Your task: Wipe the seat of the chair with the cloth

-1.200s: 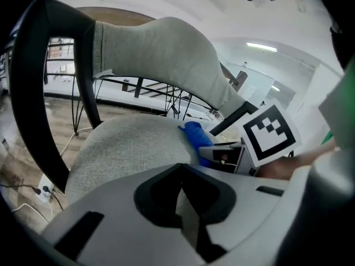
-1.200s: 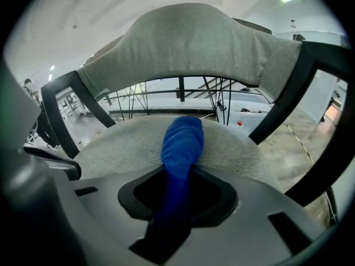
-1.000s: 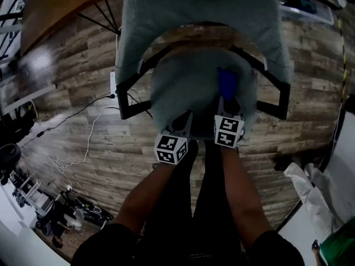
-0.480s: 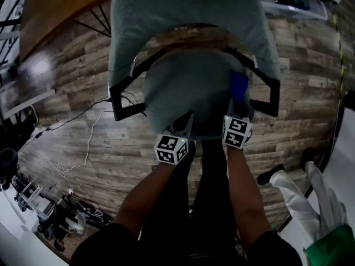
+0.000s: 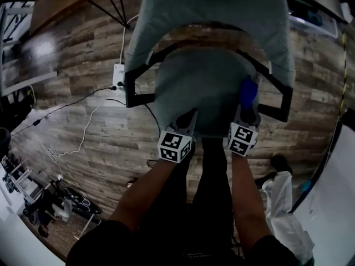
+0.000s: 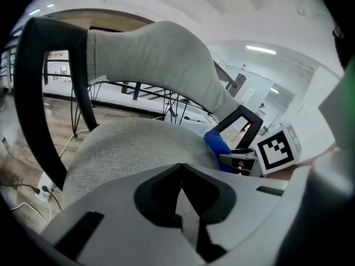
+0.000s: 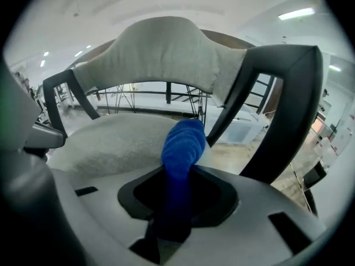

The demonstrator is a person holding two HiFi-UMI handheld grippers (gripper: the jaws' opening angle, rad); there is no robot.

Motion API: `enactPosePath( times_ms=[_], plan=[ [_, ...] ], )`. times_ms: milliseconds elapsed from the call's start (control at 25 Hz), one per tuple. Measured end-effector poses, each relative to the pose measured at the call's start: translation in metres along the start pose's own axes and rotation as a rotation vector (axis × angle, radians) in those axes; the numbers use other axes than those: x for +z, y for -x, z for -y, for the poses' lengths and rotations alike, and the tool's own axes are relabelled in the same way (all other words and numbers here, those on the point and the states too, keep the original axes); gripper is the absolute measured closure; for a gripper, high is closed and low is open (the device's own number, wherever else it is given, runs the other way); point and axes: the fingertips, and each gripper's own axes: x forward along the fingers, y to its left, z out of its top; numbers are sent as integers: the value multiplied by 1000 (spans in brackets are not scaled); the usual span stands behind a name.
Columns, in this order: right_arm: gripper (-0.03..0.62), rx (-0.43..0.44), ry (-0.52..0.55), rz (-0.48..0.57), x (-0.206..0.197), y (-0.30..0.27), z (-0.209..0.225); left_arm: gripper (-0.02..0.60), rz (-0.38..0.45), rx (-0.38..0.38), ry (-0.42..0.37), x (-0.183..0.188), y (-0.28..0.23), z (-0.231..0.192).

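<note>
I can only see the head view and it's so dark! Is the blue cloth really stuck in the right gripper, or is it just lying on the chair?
Observer: It's really held. The right gripper view shows the right gripper shut on the blue cloth, with the rolled end poking out past the jaws.
Operator: What about the other one? Is it holding something?
Observer: No. In the left gripper view, the left gripper is shut with nothing in it. Only the grey seat shows beyond it.
</note>
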Motion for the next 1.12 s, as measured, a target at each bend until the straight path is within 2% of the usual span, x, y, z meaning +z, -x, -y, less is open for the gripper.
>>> enactPosePath(
  times_ms=[320,560,880,1120],
  plan=[
    [485,178,123,31,-4,17,-112,575,33,101,59,-21,49,-55],
    [485,307,157,36,-5,23,-193,575,51,164,122,-43,84,-91],
    [486,398,176,34,-8,30,-274,575,79,226,194,-65,119,-136],
    [485,416,205,9,-16,31,-316,575,83,240,211,-75,140,-163]
  ],
)
